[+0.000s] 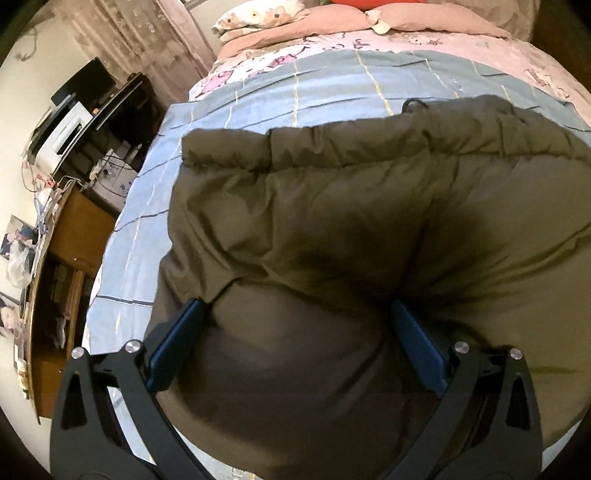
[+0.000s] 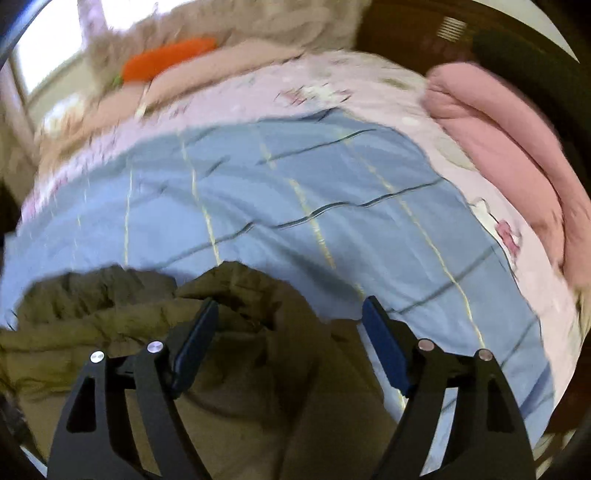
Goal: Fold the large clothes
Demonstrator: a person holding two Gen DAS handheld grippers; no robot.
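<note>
An olive-green padded jacket (image 1: 332,206) lies on a blue checked sheet (image 1: 258,96) on a bed. In the left wrist view it fills the middle and right of the frame. My left gripper (image 1: 295,306) is open, its jaws wide apart just above or resting on the jacket's puffy fabric, with nothing pinched. In the right wrist view the jacket (image 2: 229,369) lies at the lower left, its edge on the sheet (image 2: 295,192). My right gripper (image 2: 290,306) is open over the jacket's right edge, with its right finger over the sheet. This view is blurred.
A pink patterned bedspread (image 1: 443,40) and pillows (image 1: 258,16) lie at the bed's head. A folded pink quilt (image 2: 509,147) lies at the right edge and an orange cushion (image 2: 166,59) at the back. A desk with a printer (image 1: 62,136) and clutter stands left of the bed.
</note>
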